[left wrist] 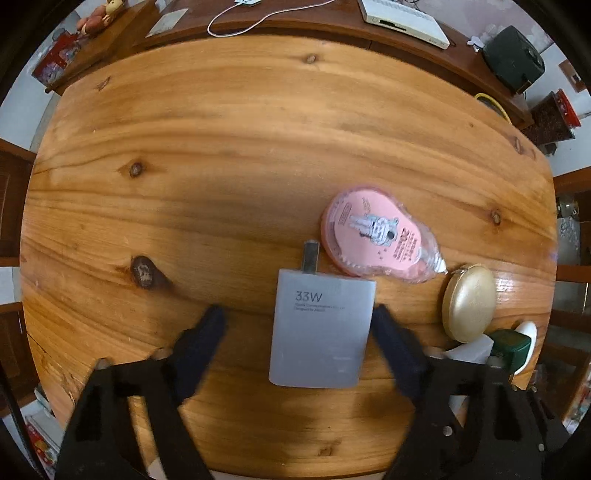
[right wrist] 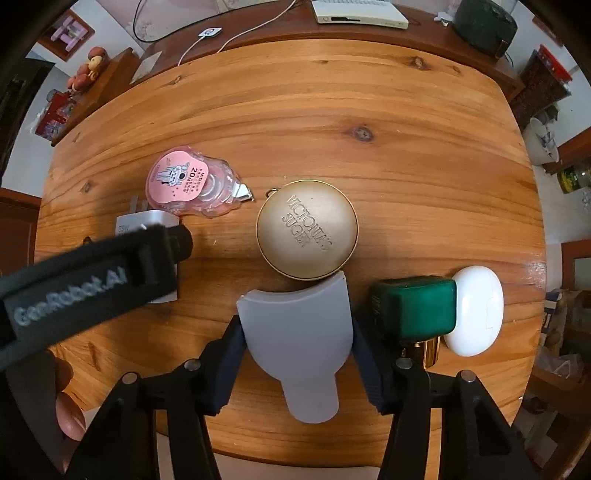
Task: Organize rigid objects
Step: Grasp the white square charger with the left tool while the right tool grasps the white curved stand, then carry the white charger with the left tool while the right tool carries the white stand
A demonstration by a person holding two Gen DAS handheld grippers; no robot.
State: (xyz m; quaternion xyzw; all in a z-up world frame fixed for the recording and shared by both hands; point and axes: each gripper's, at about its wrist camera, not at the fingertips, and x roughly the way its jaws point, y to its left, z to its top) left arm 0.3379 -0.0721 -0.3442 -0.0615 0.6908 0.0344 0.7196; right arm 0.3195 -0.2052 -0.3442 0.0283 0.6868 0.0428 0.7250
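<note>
My left gripper (left wrist: 299, 321) is open over the wooden table (left wrist: 221, 147); a grey 33W charger (left wrist: 319, 332) lies between its fingers, close to the right one. A pink correction tape (left wrist: 376, 230) lies just beyond, a gold round case (left wrist: 469, 302) to the right. My right gripper (right wrist: 295, 339) is shut on a grey fan-shaped piece (right wrist: 301, 339) just in front of the gold case (right wrist: 306, 229). A green box (right wrist: 413, 308) and a white oval case (right wrist: 474, 310) lie to its right. The left gripper's body (right wrist: 92, 269) partly hides the charger (right wrist: 147, 221); the pink tape (right wrist: 184, 184) lies behind it.
A darker wooden shelf (right wrist: 369, 37) behind the table carries a white device (right wrist: 358, 14), a white cable (right wrist: 210, 33) and a dark green round object (right wrist: 484, 22). A side stand with a toy figure (right wrist: 92, 62) is at the far left.
</note>
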